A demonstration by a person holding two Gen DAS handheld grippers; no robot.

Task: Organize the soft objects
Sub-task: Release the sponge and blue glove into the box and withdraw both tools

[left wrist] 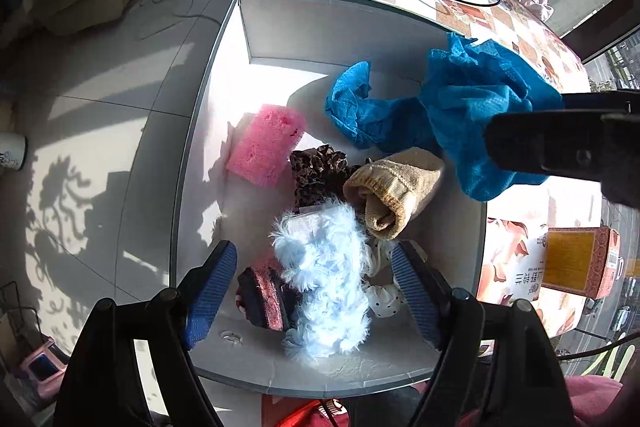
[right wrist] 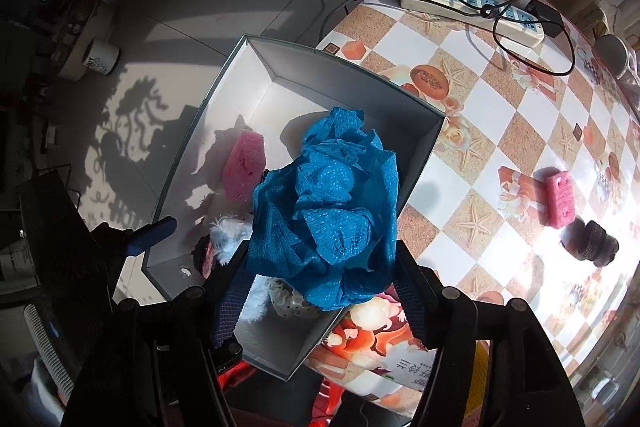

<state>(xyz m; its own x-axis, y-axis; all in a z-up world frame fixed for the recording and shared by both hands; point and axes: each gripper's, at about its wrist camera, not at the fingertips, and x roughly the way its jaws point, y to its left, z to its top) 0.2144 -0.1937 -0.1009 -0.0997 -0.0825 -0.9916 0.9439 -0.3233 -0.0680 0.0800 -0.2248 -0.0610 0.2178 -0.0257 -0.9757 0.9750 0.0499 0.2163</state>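
Both sets of jaws stand spread: the left gripper [left wrist: 312, 291] straddles a pale blue fluffy toy [left wrist: 322, 283] at the near end of the grey box [right wrist: 224, 79], unpinched; the right gripper [right wrist: 320, 291] brackets a crumpled blue cloth [right wrist: 332, 211] over the box's right wall. Farther along the tablecloth lie a pink sponge [right wrist: 559, 201] and a power strip [right wrist: 472, 7].
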